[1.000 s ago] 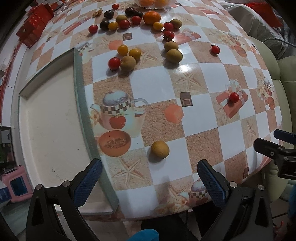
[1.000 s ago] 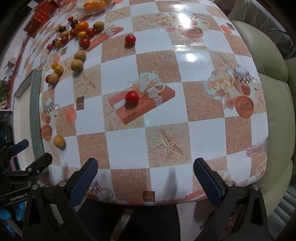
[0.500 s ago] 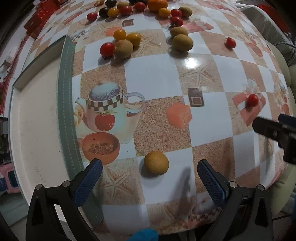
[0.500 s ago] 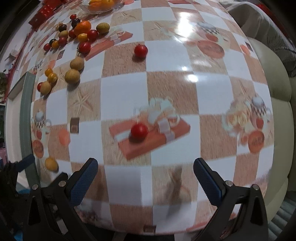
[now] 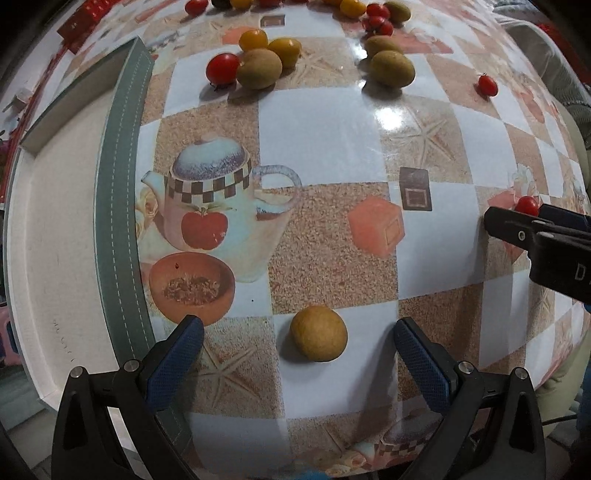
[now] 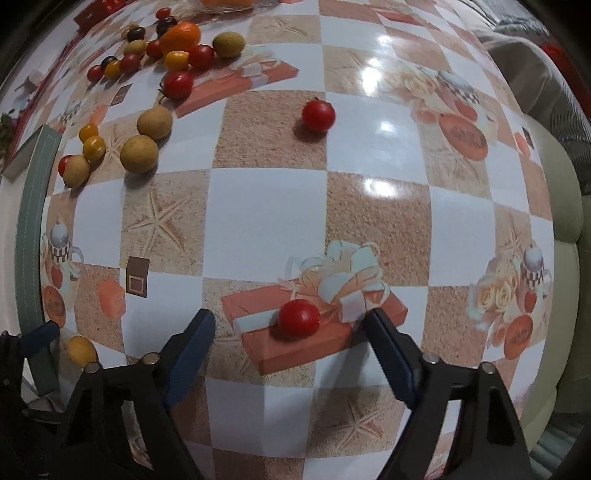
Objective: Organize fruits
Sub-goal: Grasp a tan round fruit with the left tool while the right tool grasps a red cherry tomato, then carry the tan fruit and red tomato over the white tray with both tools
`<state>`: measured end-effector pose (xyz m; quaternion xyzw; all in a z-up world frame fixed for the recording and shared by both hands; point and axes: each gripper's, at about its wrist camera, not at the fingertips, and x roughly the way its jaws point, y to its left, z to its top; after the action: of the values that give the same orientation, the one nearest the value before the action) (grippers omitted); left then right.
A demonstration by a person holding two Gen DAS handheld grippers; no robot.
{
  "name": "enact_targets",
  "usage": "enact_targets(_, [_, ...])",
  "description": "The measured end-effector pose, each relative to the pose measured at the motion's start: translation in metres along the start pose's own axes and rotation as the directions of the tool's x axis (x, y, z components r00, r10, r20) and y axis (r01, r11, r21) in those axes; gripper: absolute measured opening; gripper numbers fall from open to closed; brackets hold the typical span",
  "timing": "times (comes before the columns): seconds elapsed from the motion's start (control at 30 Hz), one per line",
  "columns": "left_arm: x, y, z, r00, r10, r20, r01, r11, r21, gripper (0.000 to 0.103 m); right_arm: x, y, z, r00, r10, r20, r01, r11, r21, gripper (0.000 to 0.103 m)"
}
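Note:
A round tan fruit lies on the checkered tablecloth between the blue pads of my left gripper, which stands open around it without touching. In the right wrist view a red cherry tomato sits on a printed gift box, between the fingers of my right gripper. Those jaws are closing, and the pads are still apart from the tomato. The right gripper also shows at the right edge of the left wrist view, with the same tomato between its tips.
A green-rimmed white tray lies at the table's left. Further back are tan fruits, yellow and red tomatoes, an orange and a lone red tomato. A padded seat borders the table's right edge.
Both grippers have come down toward the table. The left now straddles the tan fruit; the right slid over the red tomato and its fingers have narrowed.

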<state>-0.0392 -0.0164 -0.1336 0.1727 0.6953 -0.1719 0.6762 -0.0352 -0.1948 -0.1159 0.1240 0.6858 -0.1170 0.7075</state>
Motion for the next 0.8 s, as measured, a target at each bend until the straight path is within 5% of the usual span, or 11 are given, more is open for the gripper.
enact_targets(0.17, [0.001, -0.005, 0.013, 1.000, -0.005, -0.031, 0.005, 1.000, 0.008, 0.100, -0.008, 0.011, 0.012, 1.000, 0.001, 0.028, 0.000, 1.000, -0.021, 0.044])
enact_targets(0.23, [-0.004, -0.005, 0.009, 1.000, -0.006, -0.014, 0.006, 1.000, 0.009, 0.085, -0.011, 0.011, 0.021, 0.999, 0.015, 0.031, -0.014, 1.000, -0.027, 0.023])
enact_targets(0.27, [-0.007, -0.005, 0.007, 1.000, -0.007, -0.006, 0.007, 1.000, 0.015, 0.079, -0.016, 0.005, 0.019, 0.999, 0.025, 0.030, -0.024, 0.999, -0.024, 0.021])
enact_targets(0.4, [-0.015, 0.000, 0.004, 1.000, -0.014, 0.012, 0.013, 0.999, 0.035, 0.026, -0.023, -0.007, 0.014, 0.996, 0.084, 0.019, -0.084, 0.996, 0.011, 0.021])
enact_targets(0.8, [-0.047, 0.016, 0.000, 0.997, -0.068, 0.048, 0.066, 0.997, 0.048, 0.025, -0.042, -0.023, -0.019, 0.984, 0.178, 0.015, -0.179, 0.982, 0.057, 0.021])
